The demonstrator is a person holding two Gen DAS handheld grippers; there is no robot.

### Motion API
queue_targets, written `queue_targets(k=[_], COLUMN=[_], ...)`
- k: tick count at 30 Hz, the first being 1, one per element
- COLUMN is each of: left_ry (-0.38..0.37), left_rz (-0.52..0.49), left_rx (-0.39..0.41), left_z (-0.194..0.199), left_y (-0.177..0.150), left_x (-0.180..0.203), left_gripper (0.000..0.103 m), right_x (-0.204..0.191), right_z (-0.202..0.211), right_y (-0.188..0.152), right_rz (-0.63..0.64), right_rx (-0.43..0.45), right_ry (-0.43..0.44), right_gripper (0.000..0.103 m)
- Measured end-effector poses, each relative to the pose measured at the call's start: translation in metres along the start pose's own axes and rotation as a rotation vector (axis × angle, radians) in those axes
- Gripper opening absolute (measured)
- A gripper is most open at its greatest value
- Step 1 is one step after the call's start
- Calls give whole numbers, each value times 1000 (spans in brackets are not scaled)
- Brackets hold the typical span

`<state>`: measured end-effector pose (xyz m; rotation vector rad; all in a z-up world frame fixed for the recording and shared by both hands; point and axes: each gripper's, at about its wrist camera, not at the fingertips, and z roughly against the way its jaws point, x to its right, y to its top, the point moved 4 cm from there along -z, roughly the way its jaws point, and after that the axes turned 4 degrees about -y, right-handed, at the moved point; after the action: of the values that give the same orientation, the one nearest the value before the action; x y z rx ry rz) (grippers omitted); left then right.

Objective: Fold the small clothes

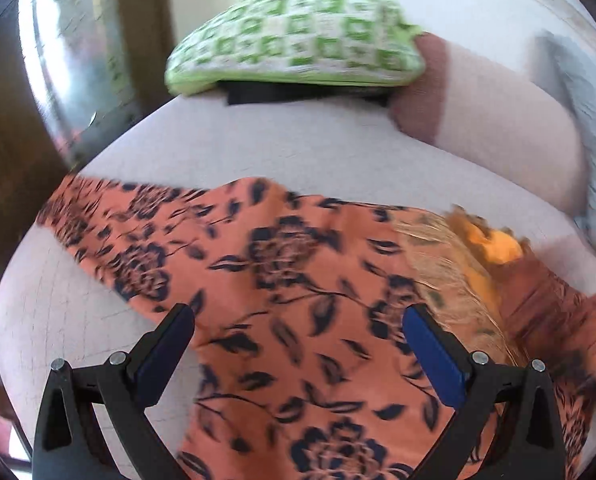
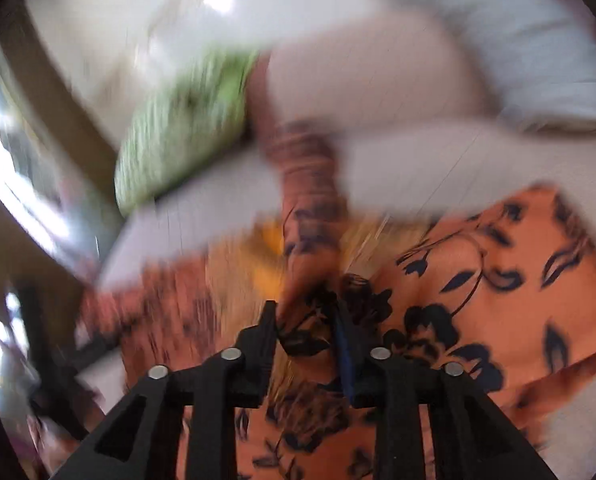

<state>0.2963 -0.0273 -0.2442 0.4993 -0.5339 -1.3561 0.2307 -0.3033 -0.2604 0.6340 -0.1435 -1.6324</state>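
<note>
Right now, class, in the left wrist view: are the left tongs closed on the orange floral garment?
No: the left tongs stand wide open above the orange floral garment, gripping nothing.

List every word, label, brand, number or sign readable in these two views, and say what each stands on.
None can be read. The orange floral garment bears only a dark flower and leaf print, and the green checked cushion only a pattern of squares. The right wrist view is too blurred to show any lettering.

A grey bed carries a green checked pillow and pink bolster; daylight enters left.
</note>
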Motion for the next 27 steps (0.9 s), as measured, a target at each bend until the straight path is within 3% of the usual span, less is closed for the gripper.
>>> queue_targets(k=[1,3,4,5,6,7,12,14,18,20,21,24,27], left_ry=[2,5,6,4,-4,-18,-112,-167,-350,-395,-399,-371,-297], left_rz=[15,30,33,36,41,46,48,38,9,-27,-50,-116,-180], left_rx=[-1,-10,-12,-13,-15,-18,-37,-31,-54,-96,-129,-224,-197], left_z=[-1,-2,-3,-4,-4,-5,-9,-8,-17,-29,-37,-59,-64], left_y=[2,2,3,4,5,6,9,8,4,0,-4,-18,-21], left_x=[-7,-16,-19,-22,-23,-23,-10,0,35,56,66,91,102], left_gripper=[103,103,103,103,103,103,103,103,102,94,86,79,75], right_x=[-10,-30,-42,-53,-61,-64,-68,-64,-28,-4,12,60,110], right_z=[-26,-30,-28,-25,-21,-17,16,35,68,78,83,93,100], right_y=[-11,-19,-20,-20,-22,-24,-36,-41,-36,-30,-27,-28,-27], right_rz=[34,166,238,287,319,334,363,328,208,104,38,-122,-307], right_rx=[-84,-29,-9,-4,22,46,87,129,208,224,226,230,239], right_ry=[-65,-194,-240,-247,-225,-208,-156,-139,-178,-172,-156,-125,-86], right_gripper=[31,32,38,43,62,68,68,68,68,68,68,68,68])
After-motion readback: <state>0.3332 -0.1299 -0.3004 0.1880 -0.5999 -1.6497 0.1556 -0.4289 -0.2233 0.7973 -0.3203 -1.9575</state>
